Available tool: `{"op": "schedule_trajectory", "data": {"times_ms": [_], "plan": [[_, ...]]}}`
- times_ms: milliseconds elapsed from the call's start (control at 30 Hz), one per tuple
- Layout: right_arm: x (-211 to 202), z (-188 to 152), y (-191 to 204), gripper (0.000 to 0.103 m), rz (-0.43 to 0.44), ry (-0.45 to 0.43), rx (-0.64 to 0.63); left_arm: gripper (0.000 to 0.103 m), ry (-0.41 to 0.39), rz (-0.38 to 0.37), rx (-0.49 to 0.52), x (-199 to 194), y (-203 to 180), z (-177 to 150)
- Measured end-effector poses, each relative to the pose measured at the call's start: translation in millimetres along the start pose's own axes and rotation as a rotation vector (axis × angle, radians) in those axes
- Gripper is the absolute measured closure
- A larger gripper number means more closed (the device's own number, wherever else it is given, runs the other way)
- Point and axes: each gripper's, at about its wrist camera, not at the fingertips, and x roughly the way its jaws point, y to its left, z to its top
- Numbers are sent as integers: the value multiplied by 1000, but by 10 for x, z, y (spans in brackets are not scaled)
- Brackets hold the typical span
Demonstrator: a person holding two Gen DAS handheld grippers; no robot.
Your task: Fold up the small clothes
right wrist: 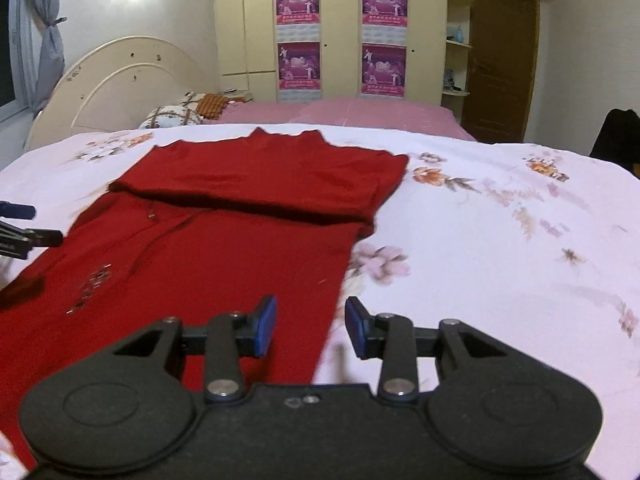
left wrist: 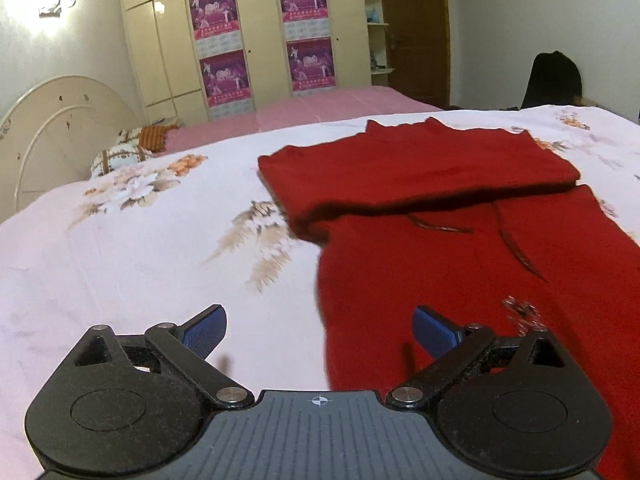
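Note:
A dark red knit garment point(left wrist: 460, 248) lies flat on the floral bed cover point(left wrist: 140, 248), its far part folded back over itself into a thicker band point(left wrist: 416, 176). My left gripper point(left wrist: 320, 330) hangs open and wide over the garment's left edge, holding nothing. In the right wrist view the same red garment point(right wrist: 224, 248) fills the left half, with a small sparkly decoration point(right wrist: 92, 284). My right gripper point(right wrist: 311, 326) is open, its blue pads point(right wrist: 266, 326) apart above the garment's right edge with nothing pinched. The left gripper's fingers point(right wrist: 24, 224) poke in at the far left.
The bed carries a pink sheet point(right wrist: 340, 114) beyond the cover, pillows point(right wrist: 176, 114) and a cream headboard point(right wrist: 120, 80). A wardrobe with purple posters point(right wrist: 340, 32) stands behind. A brown door point(right wrist: 500, 60) and a dark chair point(left wrist: 554, 80) are at the right.

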Motion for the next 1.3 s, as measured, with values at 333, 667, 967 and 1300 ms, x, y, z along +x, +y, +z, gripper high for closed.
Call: {"op": "schedule_trajectory", "data": {"times_ms": [333, 667, 967, 1300], "plan": [[117, 184, 139, 67, -2, -16, -8, 5, -5, -16, -4, 63, -58, 65], [403, 411, 90, 67, -9, -45, -24, 5, -42, -36, 10, 422, -127, 310], [1341, 1054, -144, 68, -114, -85, 40, 5, -87, -97, -2, 1339, -503, 1187], [1813, 903, -338, 83, -139, -19, -46, 5, -10, -60, -53, 1875, -253, 1194]]}}
